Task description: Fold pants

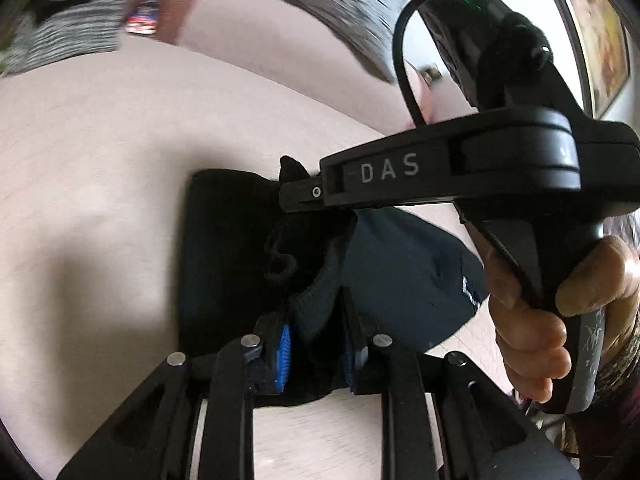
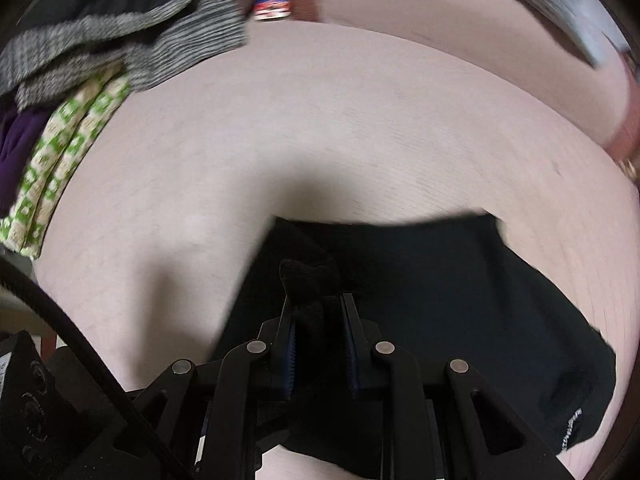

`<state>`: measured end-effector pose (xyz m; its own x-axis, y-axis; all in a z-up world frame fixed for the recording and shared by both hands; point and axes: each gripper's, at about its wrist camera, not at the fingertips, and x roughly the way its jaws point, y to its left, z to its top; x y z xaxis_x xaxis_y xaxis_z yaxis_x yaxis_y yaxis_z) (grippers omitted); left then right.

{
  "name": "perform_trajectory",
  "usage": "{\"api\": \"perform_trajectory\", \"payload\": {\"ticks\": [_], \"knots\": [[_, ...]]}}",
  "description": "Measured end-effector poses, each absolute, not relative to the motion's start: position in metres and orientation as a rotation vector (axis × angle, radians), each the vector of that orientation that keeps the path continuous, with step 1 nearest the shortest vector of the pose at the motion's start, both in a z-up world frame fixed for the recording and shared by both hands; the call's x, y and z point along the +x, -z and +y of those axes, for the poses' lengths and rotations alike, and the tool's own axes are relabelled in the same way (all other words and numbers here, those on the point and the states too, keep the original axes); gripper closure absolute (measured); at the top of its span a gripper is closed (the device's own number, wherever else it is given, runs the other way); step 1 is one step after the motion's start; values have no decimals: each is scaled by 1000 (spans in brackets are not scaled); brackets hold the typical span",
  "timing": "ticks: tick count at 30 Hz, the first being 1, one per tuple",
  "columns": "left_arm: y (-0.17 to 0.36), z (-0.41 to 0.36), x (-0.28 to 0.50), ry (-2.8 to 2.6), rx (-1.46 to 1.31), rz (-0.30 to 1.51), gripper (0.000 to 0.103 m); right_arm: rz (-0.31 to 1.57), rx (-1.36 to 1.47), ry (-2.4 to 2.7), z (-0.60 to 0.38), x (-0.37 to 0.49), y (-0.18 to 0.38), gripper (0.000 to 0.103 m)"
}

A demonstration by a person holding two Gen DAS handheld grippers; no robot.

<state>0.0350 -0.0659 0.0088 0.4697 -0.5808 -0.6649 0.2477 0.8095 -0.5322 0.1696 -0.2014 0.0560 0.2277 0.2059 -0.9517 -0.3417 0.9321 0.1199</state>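
Pale wood is filling most of what I am seeing, a broad table (image 2: 360,128) running under both of my cameras. On it the black pants (image 2: 440,280) are lying partly spread and partly lifted, bunched where I am gripping them. At the far left edge a heap of other clothes (image 2: 120,52) is sitting, grey knit over a green-and-cream patterned piece. My right gripper (image 2: 318,320) is pinching a raised fold of the pants between its pads, and in the left view it is showing from the side, a hand (image 1: 560,308) wrapped around its handle. My left gripper (image 1: 316,344) is clamping another bunch of the same dark cloth, the blue pad (image 1: 284,356) pressing into the fabric.
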Motion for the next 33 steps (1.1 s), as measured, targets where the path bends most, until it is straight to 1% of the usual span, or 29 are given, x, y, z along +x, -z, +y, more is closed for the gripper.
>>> {"api": "perform_trajectory", "payload": {"ticks": [2, 5, 6, 8, 9, 13, 18, 21, 24, 26, 28, 29, 30, 31, 33], "knots": [[-5, -86, 32, 557, -377, 975, 77, 1284, -99, -338, -235, 169, -49, 81], [-5, -103, 25, 603, -356, 997, 70, 1250, -113, -291, -271, 168, -37, 73], [-7, -105, 20, 611, -346, 996, 67, 1233, -129, -246, -279, 167, -33, 68], [-11, -106, 8, 618, -318, 990, 56, 1202, -128, -158, -306, 165, -30, 64], [-14, -103, 2, 618, -308, 986, 54, 1187, -100, -147, -319, 164, -32, 64], [-16, -81, -7, 566, -283, 980, 52, 1104, -12, -100, -360, 150, -53, 64], [0, -46, -3, 440, -379, 1018, 52, 1065, 345, -399, -353, 132, -71, 64], [9, -38, -13, 391, -417, 1044, 52, 1080, 461, -556, -326, 126, -59, 64], [7, -30, -15, 370, -428, 1044, 52, 1132, 505, -580, -305, 124, -29, 64], [1, -26, -21, 356, -416, 1027, 52, 1168, 546, -541, -308, 122, -6, 64], [-3, -23, -24, 347, -404, 1017, 49, 1161, 584, -471, -323, 117, 13, 74], [-3, -23, -24, 340, -398, 1016, 47, 1141, 649, -459, -337, 112, 20, 81], [-3, -22, -25, 333, -390, 1017, 46, 1124, 715, -435, -351, 107, 25, 81], [-2, -22, -25, 330, -384, 1022, 46, 1102, 764, -409, -364, 101, 26, 81], [0, -21, -24, 335, -383, 1040, 46, 1054, 742, -280, -385, 85, 18, 63]]}}
